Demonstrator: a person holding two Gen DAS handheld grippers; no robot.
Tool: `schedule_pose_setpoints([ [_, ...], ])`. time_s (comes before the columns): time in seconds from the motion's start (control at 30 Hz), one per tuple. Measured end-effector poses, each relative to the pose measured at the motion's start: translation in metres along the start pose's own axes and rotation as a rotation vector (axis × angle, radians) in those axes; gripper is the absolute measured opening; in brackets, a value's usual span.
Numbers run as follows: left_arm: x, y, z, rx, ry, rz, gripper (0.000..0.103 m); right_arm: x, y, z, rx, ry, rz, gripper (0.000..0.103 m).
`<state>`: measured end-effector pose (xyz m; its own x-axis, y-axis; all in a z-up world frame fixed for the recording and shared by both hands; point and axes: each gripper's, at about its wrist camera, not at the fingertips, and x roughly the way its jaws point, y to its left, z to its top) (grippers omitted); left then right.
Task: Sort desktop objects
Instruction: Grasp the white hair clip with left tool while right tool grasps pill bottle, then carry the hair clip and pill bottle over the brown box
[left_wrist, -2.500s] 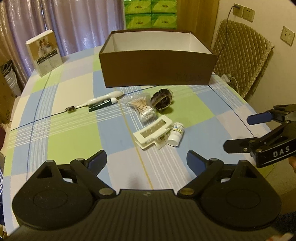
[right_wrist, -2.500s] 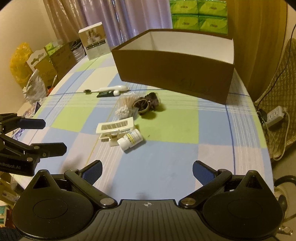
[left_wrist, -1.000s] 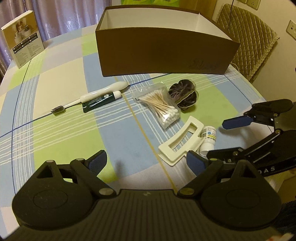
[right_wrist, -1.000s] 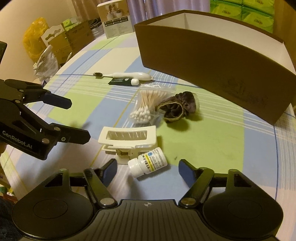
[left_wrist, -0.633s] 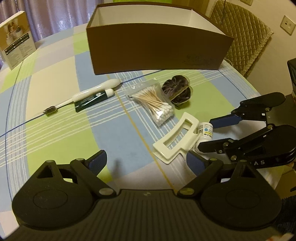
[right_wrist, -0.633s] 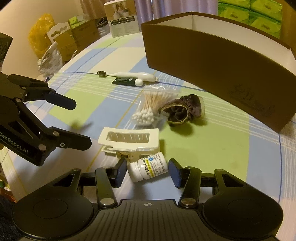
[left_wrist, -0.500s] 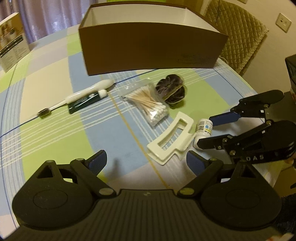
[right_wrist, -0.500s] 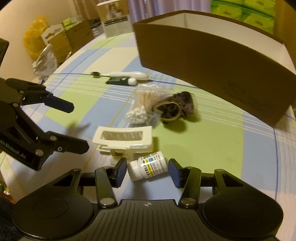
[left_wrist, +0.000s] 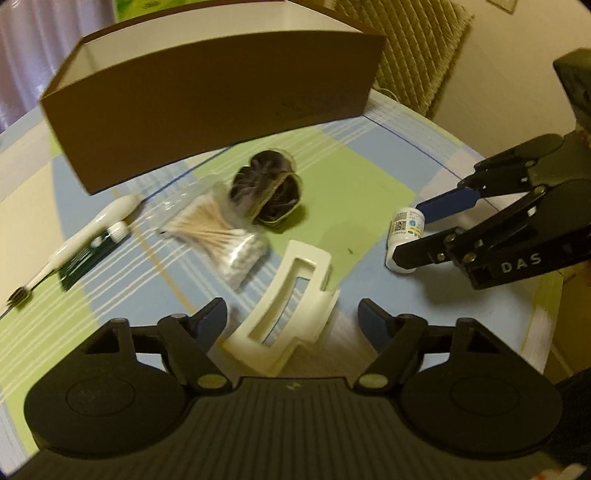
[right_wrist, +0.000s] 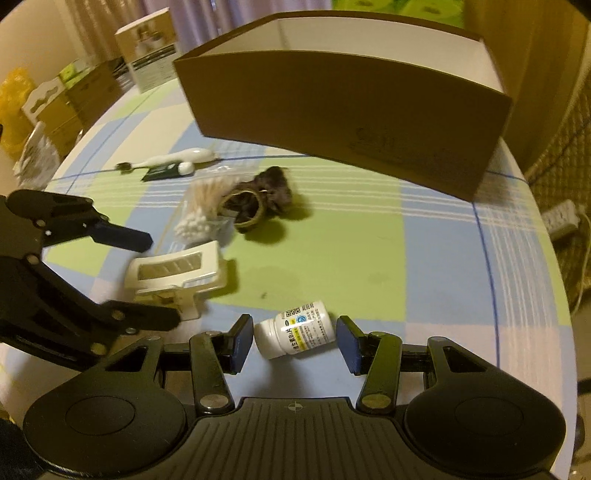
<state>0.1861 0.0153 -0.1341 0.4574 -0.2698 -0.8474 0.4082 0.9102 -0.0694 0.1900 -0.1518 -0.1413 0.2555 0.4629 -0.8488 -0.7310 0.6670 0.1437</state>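
White bottle: the small pill bottle (right_wrist: 295, 334) lies on its side on the checked tablecloth (right_wrist: 369, 236), between the pads of your right gripper (right_wrist: 294, 341).
Right gripper: jaws narrowed around the bottle; the left pad (right_wrist: 241, 341) looks touching the cap end, the right pad shows a sliver of gap (not clamped).
Left gripper: your left gripper (left_wrist: 291, 321) is spread wide, straddling the near end of the cream hair claw (left_wrist: 284, 310), neither pad touching it.
Hair claw: flat on the cloth, well apart from the bottle.
Cotton swabs: bag of swabs (left_wrist: 221, 240) just beyond the claw, touching the dark scrunchie (left_wrist: 269, 194).
Toothbrush: white toothbrush (left_wrist: 81, 240) and dark green tube (left_wrist: 88, 258) lie side by side, far left.
Box: brown cardboard box (right_wrist: 332, 96) stands open-topped behind everything (inside white; contents cannot be told).
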Motion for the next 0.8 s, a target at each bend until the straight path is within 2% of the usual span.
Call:
schedule_pose_setpoints([
  [0.1,0.006,-0.003,0.001,0.002,-0.008,-0.010,0.057,-0.002,-0.003,-0.002,0.028,0.001,0.001,0.047],
  [0.13,0.007,-0.004,0.000,0.001,-0.009,-0.014,0.046,-0.002,-0.004,-0.002,0.034,0.002,0.001,0.047],
  [0.2,0.008,-0.003,-0.002,-0.006,-0.001,-0.029,0.037,-0.003,-0.004,-0.002,0.037,0.003,0.002,0.047],
  [0.3,0.003,0.000,-0.009,-0.028,0.000,-0.023,0.037,-0.003,-0.005,-0.003,0.047,0.000,0.010,0.050],
  [0.4,-0.004,0.009,-0.019,-0.083,0.006,0.005,0.037,-0.004,-0.004,-0.003,0.043,-0.015,0.032,0.069],
  [0.63,-0.025,0.048,-0.045,-0.290,0.013,0.090,0.037,0.003,0.007,0.000,-0.044,-0.018,0.030,0.070],
  [0.8,-0.029,0.058,-0.050,-0.338,0.013,0.111,0.038,0.012,0.013,0.004,-0.091,-0.003,0.003,0.070],
])
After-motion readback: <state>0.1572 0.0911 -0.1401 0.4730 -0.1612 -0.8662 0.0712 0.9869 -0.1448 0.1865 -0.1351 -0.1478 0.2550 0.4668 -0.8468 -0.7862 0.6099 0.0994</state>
